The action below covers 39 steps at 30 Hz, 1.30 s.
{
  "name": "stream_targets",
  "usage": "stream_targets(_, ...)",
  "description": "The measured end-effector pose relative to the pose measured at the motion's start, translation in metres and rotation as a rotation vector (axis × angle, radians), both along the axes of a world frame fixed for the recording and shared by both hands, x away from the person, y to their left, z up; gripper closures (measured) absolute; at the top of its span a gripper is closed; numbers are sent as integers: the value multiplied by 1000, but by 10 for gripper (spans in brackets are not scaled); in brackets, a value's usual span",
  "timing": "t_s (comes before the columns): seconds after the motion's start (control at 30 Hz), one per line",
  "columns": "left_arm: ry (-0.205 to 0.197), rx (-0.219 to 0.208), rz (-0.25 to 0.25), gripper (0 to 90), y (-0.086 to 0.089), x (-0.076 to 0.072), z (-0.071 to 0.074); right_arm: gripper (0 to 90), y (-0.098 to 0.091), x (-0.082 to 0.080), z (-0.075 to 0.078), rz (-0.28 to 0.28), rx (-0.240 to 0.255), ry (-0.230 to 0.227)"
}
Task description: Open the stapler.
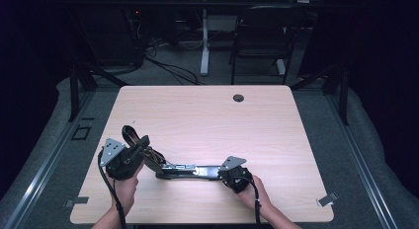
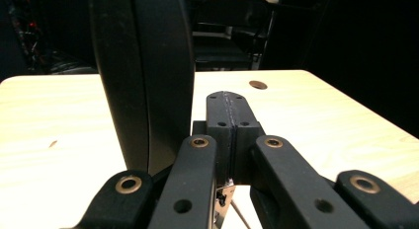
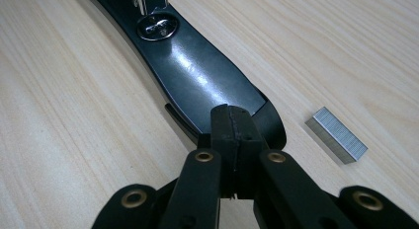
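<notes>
A black stapler [image 1: 185,171] lies swung open on the wooden table [image 1: 212,120]. Its base [image 3: 197,76] lies flat, and its lid [image 2: 143,81] stands up at the left end. My left gripper [image 1: 142,145] is shut, jaws pressed together with nothing between them, and the raised lid is just to their left in the left gripper view. My right gripper [image 3: 232,118] is shut too, its tip resting on the rounded near end of the base. A silver strip of staples [image 3: 336,135] lies on the wood beside that end.
A round cable hole [image 1: 238,97] sits near the table's far edge. Beyond the table are a dark chair [image 1: 262,31], a desk leg [image 1: 204,46] and cables on the floor. A hand holds each gripper near the table's front edge.
</notes>
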<state>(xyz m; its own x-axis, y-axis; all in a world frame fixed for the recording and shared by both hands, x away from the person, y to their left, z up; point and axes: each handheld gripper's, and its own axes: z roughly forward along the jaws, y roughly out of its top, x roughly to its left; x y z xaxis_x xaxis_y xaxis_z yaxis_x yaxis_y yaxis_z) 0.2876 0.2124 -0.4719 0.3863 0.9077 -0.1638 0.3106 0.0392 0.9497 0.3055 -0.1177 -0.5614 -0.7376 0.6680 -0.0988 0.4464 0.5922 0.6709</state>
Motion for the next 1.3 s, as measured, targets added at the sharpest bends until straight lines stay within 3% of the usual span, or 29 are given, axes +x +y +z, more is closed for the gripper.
stream_targets(0.1,14,-5,29,889,4,1,-1,900,0,0,0,0,0,-1)
stream_targets(0.27,103,-99,105,896,28,12,-11,900,0,0,0,1,-7,2)
stream_targets(0.3,115,-101,113,893,31,13,-12,900,0,0,0,0,-4,1)
stream_targets(0.4,101,-73,99,888,28,11,-11,900,0,0,0,0,-4,2)
stream_targets(0.63,115,-73,95,889,29,12,-11,900,0,0,0,1,-5,3)
stream_targets(0.8,85,-45,85,866,28,11,-7,900,-2,1,1,10,-10,12)
stream_targets(0.93,88,-27,32,839,22,11,-5,883,-1,1,1,17,-25,-7)
stream_targets(1.0,93,-10,-18,823,16,11,-4,883,-1,1,1,28,-25,-15)
stream_targets(1.1,89,34,-101,781,8,11,-2,849,-2,4,4,54,-53,10)
stream_targets(1.17,93,61,-147,726,2,11,-1,828,-2,6,5,59,-39,32)
stream_targets(1.3,149,115,-232,563,-8,13,-3,775,-4,8,7,67,-46,46)
